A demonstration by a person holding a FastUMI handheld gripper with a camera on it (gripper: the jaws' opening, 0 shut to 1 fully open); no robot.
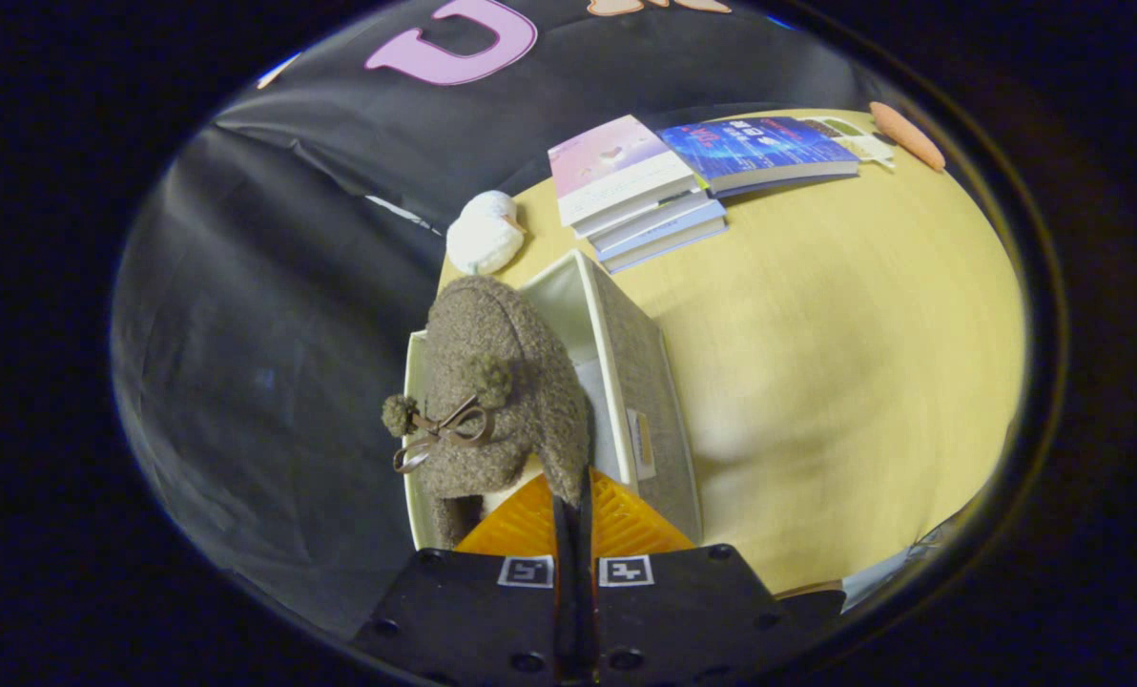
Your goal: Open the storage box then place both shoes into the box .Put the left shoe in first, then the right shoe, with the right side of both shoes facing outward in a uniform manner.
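A brown woolly shoe (502, 382) with pom-poms and a bow hangs from my gripper (573, 506). Both orange fingers (626, 525) are pressed together on the shoe's collar edge. The shoe hangs over the open grey storage box (650, 401), which has a white lining and stands on the yellow table just ahead of the fingers. The shoe covers much of the box's opening, so the inside is mostly hidden and I cannot tell whether another shoe lies in it.
Beyond the box lie a white plush toy (485, 234), a stack of books (640, 196), another book (754, 151) and an orange object (905, 135) near the table's far edge. Bare yellow tabletop (845, 334) spreads beside the box.
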